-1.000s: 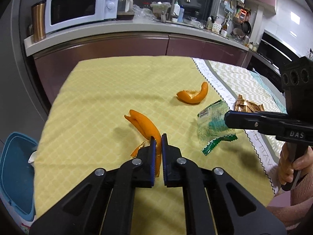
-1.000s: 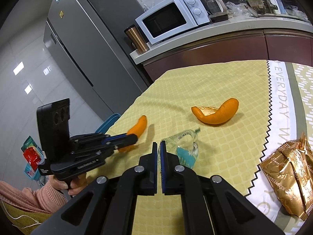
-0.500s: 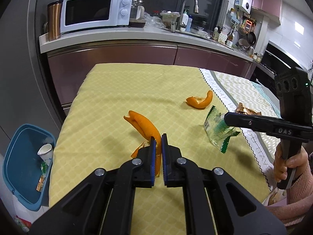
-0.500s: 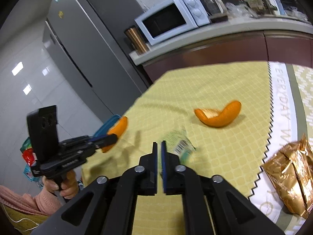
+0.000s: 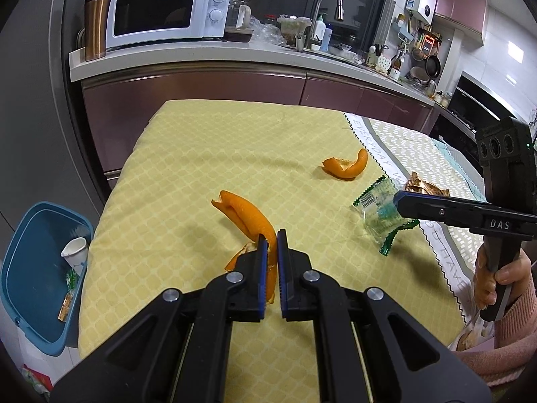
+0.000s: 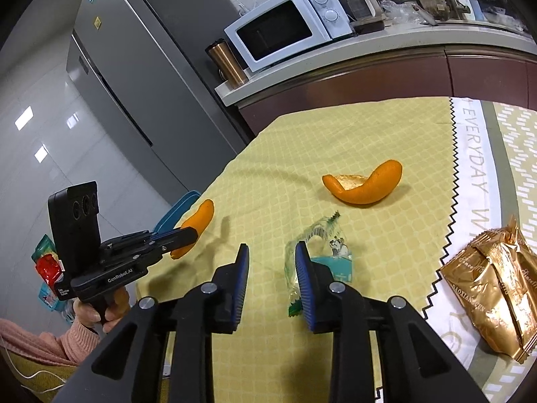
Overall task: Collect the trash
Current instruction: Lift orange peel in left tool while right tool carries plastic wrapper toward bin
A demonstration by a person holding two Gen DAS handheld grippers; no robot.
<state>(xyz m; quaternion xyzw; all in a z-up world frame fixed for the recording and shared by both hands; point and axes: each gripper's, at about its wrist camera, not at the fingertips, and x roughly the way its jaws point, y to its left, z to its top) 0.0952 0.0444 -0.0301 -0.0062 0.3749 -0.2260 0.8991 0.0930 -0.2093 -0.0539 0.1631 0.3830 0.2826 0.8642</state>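
Observation:
My left gripper (image 5: 272,236) is shut on a long orange peel (image 5: 246,213) and holds it above the yellow tablecloth (image 5: 208,154); the peel also shows in the right wrist view (image 6: 198,225). My right gripper (image 6: 272,252) is open; a clear green-edged wrapper (image 6: 319,255) lies against its right finger, and whether it still touches the pad is unclear. The wrapper also shows in the left wrist view (image 5: 381,210). A second orange peel (image 6: 364,186) lies on the cloth further back. A blue bin (image 5: 37,268) with a paper cup stands on the floor at the left.
A gold snack bag (image 6: 493,288) lies on the white table runner at the right. Beyond the table a counter carries a white microwave (image 5: 167,10) and a copper tumbler (image 5: 95,25). A grey fridge (image 6: 134,67) stands at the left.
My right gripper has opened; it was shut on the wrapper before. My left gripper has lifted and drawn back with the peel, bringing the blue bin into view.

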